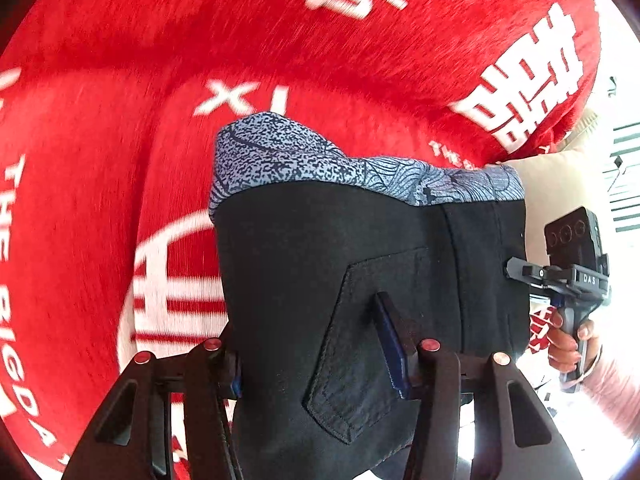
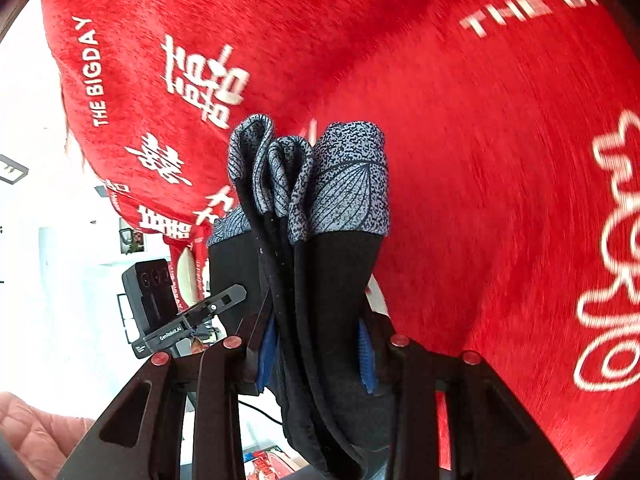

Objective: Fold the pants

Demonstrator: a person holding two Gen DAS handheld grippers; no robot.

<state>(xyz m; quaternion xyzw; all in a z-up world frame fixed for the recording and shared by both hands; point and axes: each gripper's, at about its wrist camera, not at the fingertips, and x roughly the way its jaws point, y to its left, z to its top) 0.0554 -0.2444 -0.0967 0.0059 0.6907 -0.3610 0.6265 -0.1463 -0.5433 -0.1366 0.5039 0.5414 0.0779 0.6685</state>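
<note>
Black pants [image 1: 320,240] with a blue-grey patterned band [image 1: 300,156] along their far edge hang lifted over a red blanket. My left gripper [image 1: 316,360] is shut on the black cloth beside a back pocket [image 1: 360,340]. At the pants' right edge, my right gripper [image 1: 520,272] grips the fabric, held by a hand [image 1: 568,344]. In the right wrist view the pants [image 2: 332,280] are bunched in several folds, with the patterned band [image 2: 348,184] at the far end. My right gripper [image 2: 318,356] is shut on that bunch. My left gripper [image 2: 228,300] holds the cloth at the left.
A red blanket [image 1: 120,160] with white lettering fills the background in both views [image 2: 480,160]. A beige cushion [image 1: 560,184] lies past its right edge. A pink sleeve [image 2: 32,432] shows at the lower left. Bright white room lies to the left [image 2: 48,240].
</note>
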